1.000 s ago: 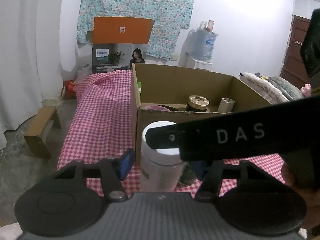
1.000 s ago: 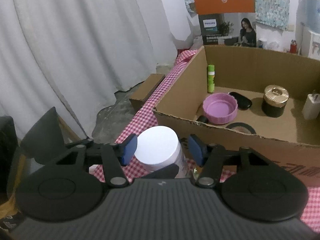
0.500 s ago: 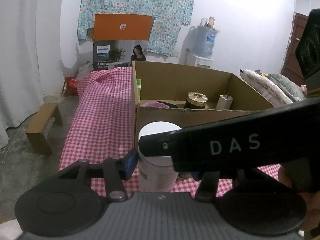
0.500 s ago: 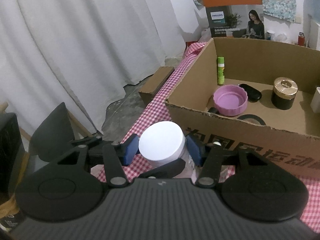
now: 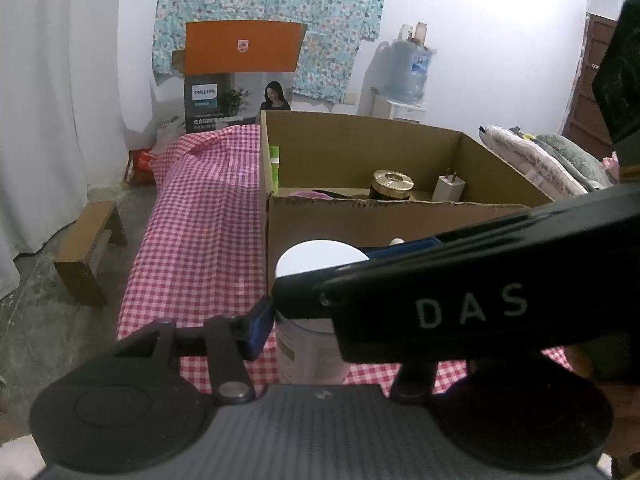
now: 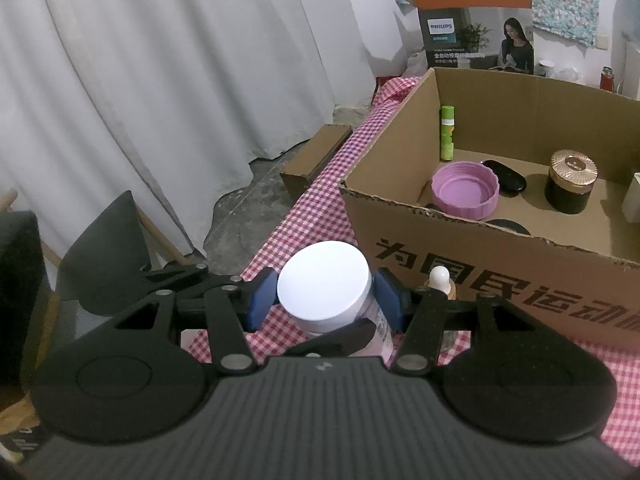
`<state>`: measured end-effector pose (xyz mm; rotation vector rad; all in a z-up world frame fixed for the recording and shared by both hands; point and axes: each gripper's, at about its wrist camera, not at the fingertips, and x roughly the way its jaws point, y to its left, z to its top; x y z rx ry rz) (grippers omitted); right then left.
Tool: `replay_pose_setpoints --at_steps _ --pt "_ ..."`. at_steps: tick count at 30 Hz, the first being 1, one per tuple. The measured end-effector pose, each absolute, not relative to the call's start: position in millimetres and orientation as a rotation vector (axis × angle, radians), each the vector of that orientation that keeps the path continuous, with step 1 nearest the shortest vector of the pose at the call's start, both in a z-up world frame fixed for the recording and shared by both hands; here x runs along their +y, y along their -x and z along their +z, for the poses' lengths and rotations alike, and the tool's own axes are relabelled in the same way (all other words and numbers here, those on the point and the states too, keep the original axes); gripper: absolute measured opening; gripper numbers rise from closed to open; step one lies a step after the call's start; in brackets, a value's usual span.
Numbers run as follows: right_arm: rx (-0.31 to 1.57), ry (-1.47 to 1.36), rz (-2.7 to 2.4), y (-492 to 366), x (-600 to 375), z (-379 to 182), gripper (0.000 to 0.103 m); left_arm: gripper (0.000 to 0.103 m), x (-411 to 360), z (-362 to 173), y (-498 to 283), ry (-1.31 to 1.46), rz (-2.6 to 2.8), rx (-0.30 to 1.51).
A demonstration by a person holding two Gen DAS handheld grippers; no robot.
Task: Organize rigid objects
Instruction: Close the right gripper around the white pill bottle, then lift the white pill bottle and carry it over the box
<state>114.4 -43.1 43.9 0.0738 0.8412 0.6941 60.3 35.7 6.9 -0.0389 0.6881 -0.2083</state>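
Two grippers meet on one jar. Checked cloth (image 5: 200, 240) covers the table; box (image 6: 480, 264) stands open on it, holding a purple lid (image 6: 466, 190), dark gold-capped jar (image 6: 572, 186), green tube (image 6: 447, 132), black case (image 6: 506, 176) and charger (image 5: 448, 188). White-lidded jar (image 6: 324, 280) stands upright on the cloth just before the box's near corner. Right gripper (image 6: 324, 300) clamps it, both blue pads touching. Left gripper (image 5: 320, 320): one pad at the jar, other hidden; grip unclear
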Motion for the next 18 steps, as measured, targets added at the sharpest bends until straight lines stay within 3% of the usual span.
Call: replay_pose_setpoints --at_steps 11,18 --pt "0.835 -0.071 0.707 -110 -40 48 0.053 0.055 37 14 -55 0.026 -0.193 0.677" --pt "0.731 -0.085 0.757 -92 -46 87 0.053 0.055 38 60 -34 -0.018 -0.159 0.559"
